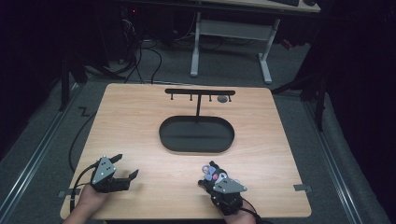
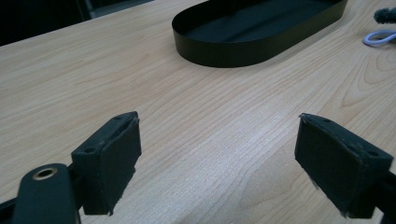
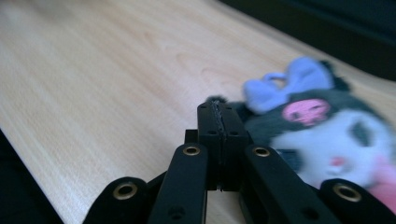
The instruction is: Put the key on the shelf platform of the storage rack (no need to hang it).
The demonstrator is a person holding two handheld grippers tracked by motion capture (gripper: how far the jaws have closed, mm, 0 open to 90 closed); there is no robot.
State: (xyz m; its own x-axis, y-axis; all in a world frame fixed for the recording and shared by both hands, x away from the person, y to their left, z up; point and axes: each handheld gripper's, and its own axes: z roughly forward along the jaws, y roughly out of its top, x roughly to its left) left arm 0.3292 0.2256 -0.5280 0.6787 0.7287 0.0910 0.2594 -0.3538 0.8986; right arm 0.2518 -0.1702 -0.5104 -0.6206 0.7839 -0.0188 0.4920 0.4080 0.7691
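Observation:
A small plush toy [image 1: 212,171] with a black hood, white face, pink skull badge and lilac bow [image 3: 292,86] lies on the wooden table [image 1: 140,121] near its front edge. My right gripper [image 1: 211,181] is at the toy's near side. Its jaws [image 3: 218,105] are pressed together, and a dark tuft of the hood is pinched at their tips. The toy's face [image 3: 327,140] lies just right of the jaws. My left gripper [image 1: 128,164] rests at the front left, open wide, with bare wood between its pads [image 2: 217,154].
A black oval tray [image 1: 161,135] sits mid-table, with its wall [image 2: 224,56] ahead of the left gripper. Behind it stands a black T-shaped rack [image 1: 200,92] with small hooks. The toy's lilac loop [image 2: 378,37] lies at the far right. A desk frame [image 1: 231,32] stands beyond the table.

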